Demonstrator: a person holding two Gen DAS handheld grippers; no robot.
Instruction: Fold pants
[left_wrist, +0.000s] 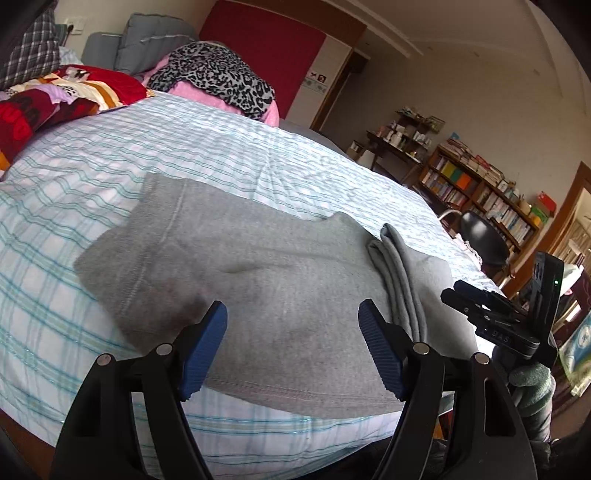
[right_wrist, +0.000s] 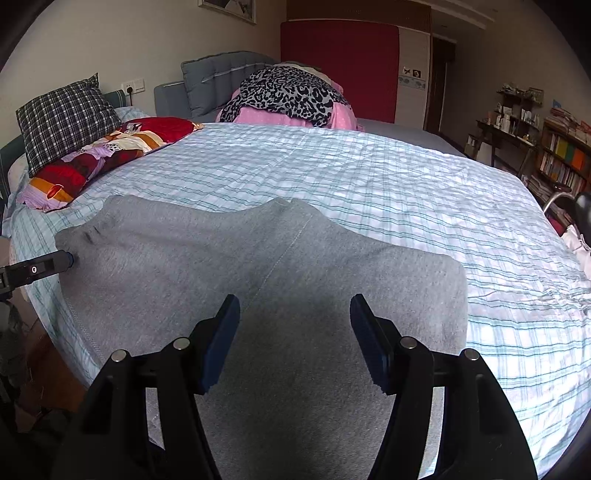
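Observation:
Grey pants (left_wrist: 258, 266) lie flat on the plaid bed sheet (left_wrist: 92, 166), with a folded bunch of grey cloth (left_wrist: 399, 273) at their right side. My left gripper (left_wrist: 293, 314) is open and empty, just above the pants' near hem. My right gripper (right_wrist: 293, 306) is open and empty, over the middle of the pants (right_wrist: 258, 280) near the centre seam. The right gripper's body shows at the right of the left wrist view (left_wrist: 517, 314). The left gripper's tip shows at the left edge of the right wrist view (right_wrist: 40, 267), at the pants' edge.
Colourful bedding (right_wrist: 103, 155), a checked pillow (right_wrist: 66, 118) and a leopard-print cloth on pink bedding (right_wrist: 291, 96) lie at the far end of the bed. A bookshelf (left_wrist: 487, 192), a black chair (left_wrist: 484, 240) and a cluttered desk (left_wrist: 399, 144) stand to the right.

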